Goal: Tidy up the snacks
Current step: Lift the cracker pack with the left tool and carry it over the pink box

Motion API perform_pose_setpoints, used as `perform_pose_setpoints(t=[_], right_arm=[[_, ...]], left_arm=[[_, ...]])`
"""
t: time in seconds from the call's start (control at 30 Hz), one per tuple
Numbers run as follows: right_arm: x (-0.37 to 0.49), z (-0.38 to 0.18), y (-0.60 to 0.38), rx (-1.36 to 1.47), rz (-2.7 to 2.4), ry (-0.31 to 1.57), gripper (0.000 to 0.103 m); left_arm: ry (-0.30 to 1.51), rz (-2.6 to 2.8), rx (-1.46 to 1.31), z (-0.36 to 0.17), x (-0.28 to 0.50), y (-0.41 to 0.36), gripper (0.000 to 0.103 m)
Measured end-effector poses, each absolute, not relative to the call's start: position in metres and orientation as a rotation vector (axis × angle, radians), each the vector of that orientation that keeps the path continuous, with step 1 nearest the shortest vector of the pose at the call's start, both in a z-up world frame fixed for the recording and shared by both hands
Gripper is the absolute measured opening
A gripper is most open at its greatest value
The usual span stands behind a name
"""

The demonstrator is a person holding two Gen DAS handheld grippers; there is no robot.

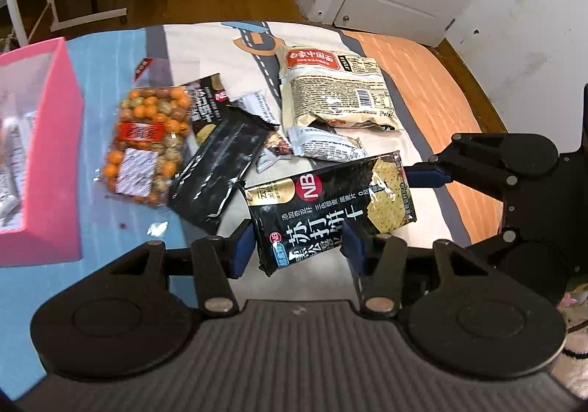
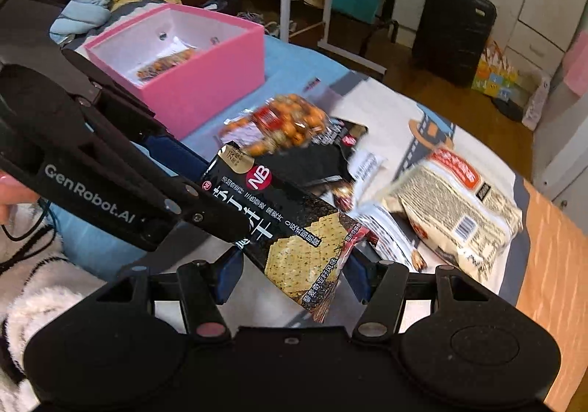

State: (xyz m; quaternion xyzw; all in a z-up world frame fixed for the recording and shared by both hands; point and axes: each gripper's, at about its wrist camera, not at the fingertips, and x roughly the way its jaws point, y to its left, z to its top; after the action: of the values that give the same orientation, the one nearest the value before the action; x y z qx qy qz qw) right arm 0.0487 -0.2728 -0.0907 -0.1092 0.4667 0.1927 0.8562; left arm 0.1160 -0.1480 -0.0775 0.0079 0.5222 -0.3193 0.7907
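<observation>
Both tongs hold one snack: a long, flat black foil cracker packet (image 1: 327,206) with a red "NB" roundel and a picture of a seeded cracker. The left gripper (image 1: 297,246) has its blue pads closed on the packet's text end; the right gripper (image 2: 290,274) pinches the opposite end, the one with the cracker picture. Each is partly closed, its jaws no wider than the packet between them. The packet hangs clear of the patterned bedspread (image 1: 422,67), stretched between the two tools, so its long axis runs from one gripper to the other.

The landmark is the open pink cardboard box (image 2: 205,81). From it, the packet lies toward the camera side, beyond the clear bag of orange and green coated nuts (image 2: 283,122), which sits just beside the box's near corner. The beige noodle bag (image 2: 455,213) is farther from the box again.

The packet's text end points toward the box, so the left gripper is the nearer one. I judge that the carry goes lengthwise, led by that end.
</observation>
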Motion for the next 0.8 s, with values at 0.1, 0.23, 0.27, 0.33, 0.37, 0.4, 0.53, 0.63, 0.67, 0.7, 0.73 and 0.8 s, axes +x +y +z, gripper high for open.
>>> perform_pose_setpoints(t=[0.1, 0.23, 0.27, 0.33, 0.37, 0.4, 0.53, 0.63, 0.67, 0.7, 0.73, 0.8], right_arm=[[0.045, -0.081, -0.259, -0.247, 0.416, 0.985, 0.065], [0.04, -0.066, -0.243, -0.258, 0.43, 0.964, 0.065], [0.039, -0.062, -0.24, -0.259, 0.434, 0.955, 0.065], [0.036, -0.055, -0.231, -0.266, 0.442, 0.933, 0.065], [0.036, -0.051, -0.227, -0.271, 0.445, 0.921, 0.065], [0.035, -0.047, -0.223, -0.271, 0.449, 0.91, 0.066], [0.041, -0.034, -0.203, -0.276, 0.455, 0.879, 0.068], [0.05, -0.028, -0.186, -0.283, 0.465, 0.859, 0.068], [0.054, -0.027, -0.182, -0.282, 0.47, 0.853, 0.069], [0.059, -0.025, -0.177, -0.278, 0.473, 0.843, 0.069], [0.065, -0.022, -0.171, -0.271, 0.478, 0.829, 0.069], [0.077, -0.019, -0.163, -0.253, 0.5, 0.823, 0.07]], left_arm=[[1.13, -0.681, 0.011, -0.07, 0.111, -0.136, 0.049], [1.09, -0.668, -0.007, -0.056, 0.101, -0.115, 0.05], [1.074, -0.665, -0.009, -0.053, 0.098, -0.11, 0.05], [1.049, -0.655, -0.023, -0.046, 0.093, -0.099, 0.05], [1.036, -0.652, -0.025, -0.042, 0.091, -0.093, 0.05], [1.025, -0.648, -0.025, -0.038, 0.09, -0.088, 0.05], [0.995, -0.624, -0.037, -0.025, 0.091, -0.069, 0.05], [0.979, -0.6, -0.035, -0.017, 0.097, -0.054, 0.051], [0.971, -0.594, -0.033, -0.014, 0.1, -0.048, 0.051], [0.954, -0.59, -0.038, -0.011, 0.103, -0.04, 0.051], [0.935, -0.585, -0.046, -0.01, 0.106, -0.032, 0.051], [0.921, -0.565, -0.078, -0.009, 0.114, -0.014, 0.051]])
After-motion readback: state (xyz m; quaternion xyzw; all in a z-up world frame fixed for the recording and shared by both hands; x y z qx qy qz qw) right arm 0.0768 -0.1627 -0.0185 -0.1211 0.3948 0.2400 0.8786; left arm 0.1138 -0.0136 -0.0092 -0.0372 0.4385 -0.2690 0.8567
